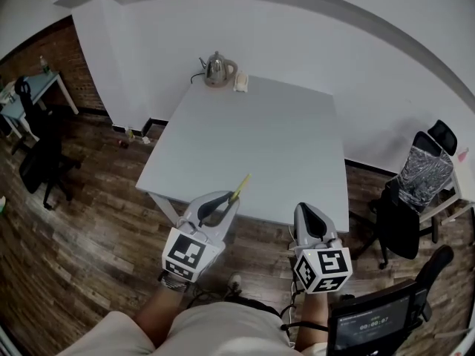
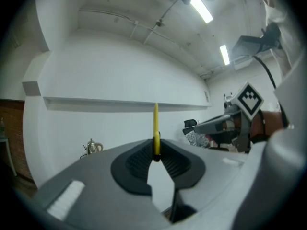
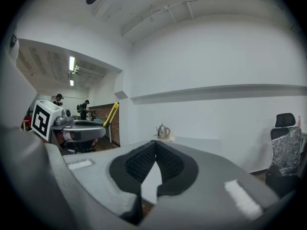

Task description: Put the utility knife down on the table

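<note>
My left gripper [image 1: 225, 200] is shut on a thin yellow utility knife [image 1: 240, 186], which sticks out past the jaws over the near edge of the white table [image 1: 252, 147]. In the left gripper view the yellow utility knife [image 2: 156, 128] stands upright, pinched between the black pads [image 2: 140, 161]. My right gripper [image 1: 310, 223] hovers just off the table's near right edge, shut with nothing between its pads [image 3: 169, 163]. From the right gripper view the left gripper [image 3: 79, 128] and the knife [image 3: 112, 114] show at the left.
A metal kettle [image 1: 217, 69] and a small white object [image 1: 240, 82] stand at the table's far edge. Black office chairs [image 1: 415, 191] are to the right, another chair [image 1: 41, 154] and a desk [image 1: 30, 91] to the left. The floor is wood.
</note>
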The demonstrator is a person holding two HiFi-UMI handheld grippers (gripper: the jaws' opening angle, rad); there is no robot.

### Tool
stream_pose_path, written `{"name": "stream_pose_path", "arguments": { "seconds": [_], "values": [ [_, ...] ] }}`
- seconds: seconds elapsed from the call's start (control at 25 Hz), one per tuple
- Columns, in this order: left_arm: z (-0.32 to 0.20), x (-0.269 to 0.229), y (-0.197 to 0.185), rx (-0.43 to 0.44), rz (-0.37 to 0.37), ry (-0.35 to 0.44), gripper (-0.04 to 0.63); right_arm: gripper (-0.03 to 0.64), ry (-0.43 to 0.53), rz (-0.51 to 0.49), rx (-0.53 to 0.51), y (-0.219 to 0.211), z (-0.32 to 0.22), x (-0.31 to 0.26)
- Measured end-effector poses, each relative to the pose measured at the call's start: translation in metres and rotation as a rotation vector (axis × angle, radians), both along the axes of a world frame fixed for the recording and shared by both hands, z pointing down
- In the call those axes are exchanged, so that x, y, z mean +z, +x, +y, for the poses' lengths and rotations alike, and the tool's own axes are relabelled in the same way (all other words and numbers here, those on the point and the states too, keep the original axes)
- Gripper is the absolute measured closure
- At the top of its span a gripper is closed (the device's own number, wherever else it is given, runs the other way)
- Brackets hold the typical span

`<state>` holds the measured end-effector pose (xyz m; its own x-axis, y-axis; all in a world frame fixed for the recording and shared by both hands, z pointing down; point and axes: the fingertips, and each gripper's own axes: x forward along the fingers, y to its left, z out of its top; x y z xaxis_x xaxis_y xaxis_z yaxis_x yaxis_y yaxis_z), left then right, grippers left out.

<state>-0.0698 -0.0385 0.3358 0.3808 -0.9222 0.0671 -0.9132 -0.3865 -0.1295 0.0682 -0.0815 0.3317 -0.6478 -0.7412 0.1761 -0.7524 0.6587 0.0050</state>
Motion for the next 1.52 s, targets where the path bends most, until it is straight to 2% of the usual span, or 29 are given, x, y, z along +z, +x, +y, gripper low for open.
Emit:
{"name": "stream_pose_path", "arguments": {
  "seconds": [0.16, 0.4, 1.52],
  "values": [
    [-0.029, -0.005, 0.002, 0.001, -0.007, -0.002, 0.538, 0.616, -0.007, -0.007, 0.010, 0.005, -0.031, -0.003],
    [-0.020, -0.005, 0.003, 0.003, -0.008, 0.012, 0.538, 0.615, 0.004, -0.006, 0.007, 0.004, -0.020, -0.002],
    [-0.089, 0.002, -0.002, -0.028, 0.000, -0.010, 0.540, 0.615, -0.027, 0.011, -0.024, -0.001, -0.089, 0.008]
  ]
}}
